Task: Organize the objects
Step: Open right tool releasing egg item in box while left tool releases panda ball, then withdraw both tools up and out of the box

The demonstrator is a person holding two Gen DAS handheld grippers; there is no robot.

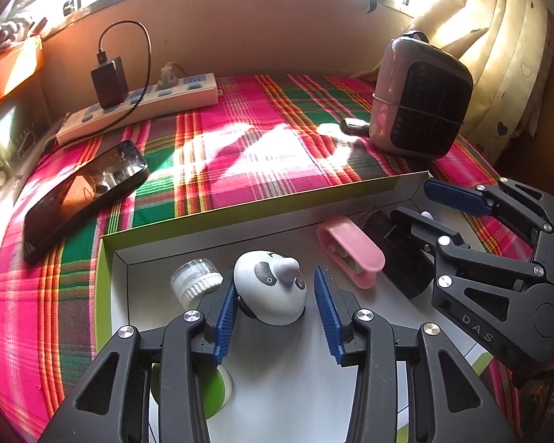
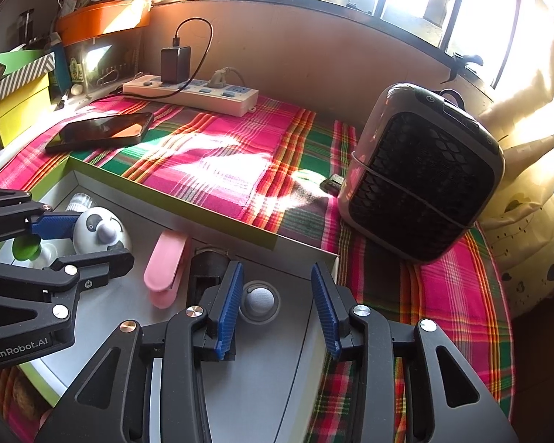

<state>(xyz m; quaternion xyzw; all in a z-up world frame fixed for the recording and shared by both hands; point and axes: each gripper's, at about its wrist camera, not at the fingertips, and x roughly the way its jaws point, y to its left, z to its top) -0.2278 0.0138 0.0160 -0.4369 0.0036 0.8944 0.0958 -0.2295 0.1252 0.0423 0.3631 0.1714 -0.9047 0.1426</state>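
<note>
A shallow box with a green rim (image 1: 218,217) (image 2: 173,203) and a grey floor lies on the plaid cloth. In it stands a white egg-shaped panda figure (image 1: 269,288) (image 2: 99,232). My left gripper (image 1: 277,280) (image 2: 105,238) is open around the figure, with a clear gap at the right pad. A small grey round piece (image 2: 259,299) lies on the box floor between the fingers of my right gripper (image 2: 277,265) (image 1: 411,199). That gripper is open too, and its right pad is well clear of the piece.
Also in the box are a pink case (image 1: 351,251) (image 2: 166,265), a black item (image 1: 399,258), a clear jar (image 1: 195,280) and a green-and-white disc (image 1: 218,387). On the cloth are a phone (image 1: 85,192), a power strip (image 1: 140,107) and a fan heater (image 2: 421,173).
</note>
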